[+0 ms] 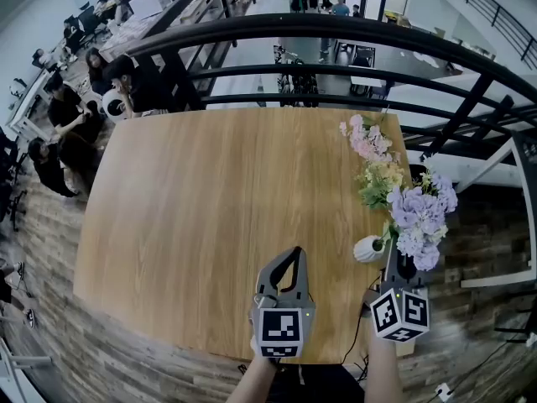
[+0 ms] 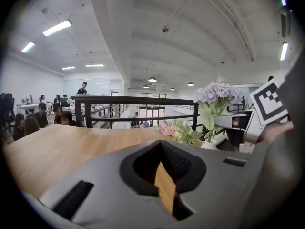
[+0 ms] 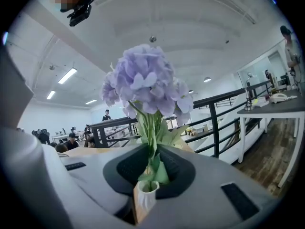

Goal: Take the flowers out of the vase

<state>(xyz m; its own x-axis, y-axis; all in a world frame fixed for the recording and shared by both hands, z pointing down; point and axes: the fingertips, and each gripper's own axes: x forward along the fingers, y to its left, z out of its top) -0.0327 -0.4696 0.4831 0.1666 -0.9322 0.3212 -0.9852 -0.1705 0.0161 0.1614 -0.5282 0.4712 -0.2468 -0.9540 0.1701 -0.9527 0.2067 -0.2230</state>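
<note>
Lilac hydrangea stems point(image 3: 151, 137) were clamped in the right gripper point(image 3: 153, 151) just above the white vase point(image 3: 144, 197), near the table point(image 1: 235, 191) edge, so a slow, straight upward pull was judged best, with the vase steadied by the closed, empty left gripper point(image 2: 162, 149).

**Right jaws pinched on a stem, left jaws closed and empty**

Both forearms come in from the bottom edge of the head view. The left forearm point(image 1: 254, 382) carries the left gripper point(image 1: 294, 255) at lower centre. It points up the frame, and its jaws are together with nothing between them. The right forearm point(image 1: 382, 374) holds the right gripper point(image 1: 398, 255) at lower right, near the left one and also pointing up the frame. Its jaws are drawn in on a flower stem point(image 3: 152, 138), which rises between the pads.
</note>
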